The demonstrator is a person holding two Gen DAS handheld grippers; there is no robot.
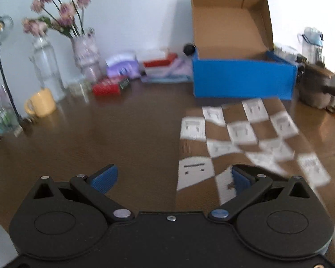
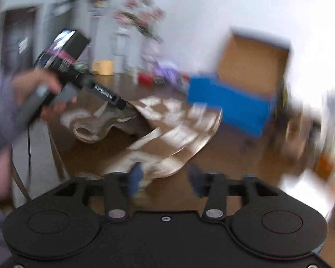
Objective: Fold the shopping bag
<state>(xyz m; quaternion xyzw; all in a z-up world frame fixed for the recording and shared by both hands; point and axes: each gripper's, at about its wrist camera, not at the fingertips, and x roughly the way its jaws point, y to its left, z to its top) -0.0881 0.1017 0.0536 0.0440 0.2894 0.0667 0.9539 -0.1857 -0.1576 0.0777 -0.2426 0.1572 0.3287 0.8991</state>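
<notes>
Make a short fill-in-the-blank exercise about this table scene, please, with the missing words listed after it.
1. The shopping bag has a brown and ____ check pattern.
2. The open cardboard box behind the bag is ____ outside.
3. The mug beside the glass bottle is ____.
4. The left gripper has its jaws ____.

Missing words: white; blue; yellow; open

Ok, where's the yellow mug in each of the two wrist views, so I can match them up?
Left wrist view: the yellow mug stands at the left edge of the table, in front of the clear glass bottle.
Right wrist view: the yellow mug is upper left of centre, blurred, just right of the left gripper's body.
Shared landmark: the blue box, lid open, against the wall.
</notes>
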